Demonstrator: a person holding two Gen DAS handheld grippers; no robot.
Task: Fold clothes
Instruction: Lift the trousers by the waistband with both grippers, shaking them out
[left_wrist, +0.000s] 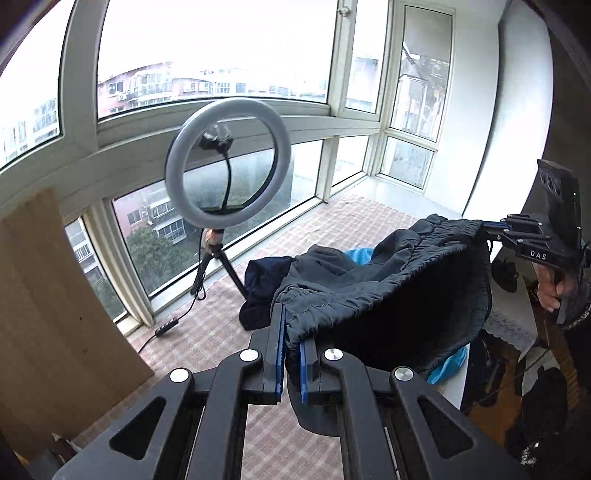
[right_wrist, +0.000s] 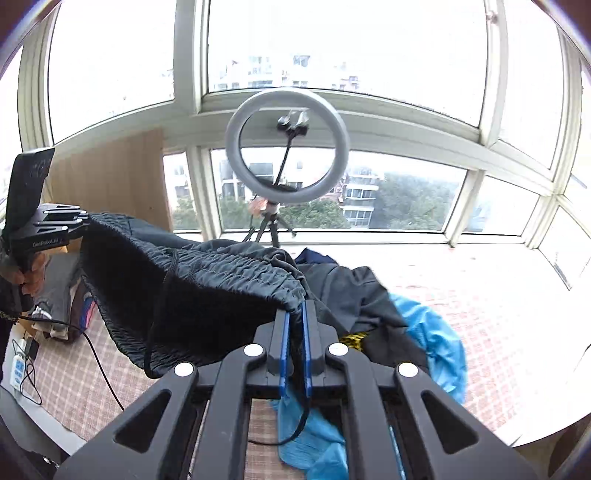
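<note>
A dark grey pair of trousers (left_wrist: 388, 288) with a gathered elastic waistband hangs stretched in the air between both grippers. My left gripper (left_wrist: 293, 343) is shut on one end of the waistband, with cloth bunched between its blue pads. My right gripper (right_wrist: 294, 325) is shut on the other end. In the left wrist view the right gripper (left_wrist: 485, 226) appears at the far right, held by a hand (left_wrist: 550, 291). The right wrist view shows the trousers (right_wrist: 207, 280) sagging, a drawstring (right_wrist: 162, 302) dangling, and the left gripper (right_wrist: 86, 218) at the far left.
Under the trousers, a bright blue garment (right_wrist: 436, 332) and a navy garment (left_wrist: 258, 291) lie on a pink checked cloth (right_wrist: 498, 314). A ring light on a tripod (left_wrist: 227, 162) stands by the window, its cable (left_wrist: 166, 328) trailing. A wooden board (left_wrist: 55, 314) leans at the left.
</note>
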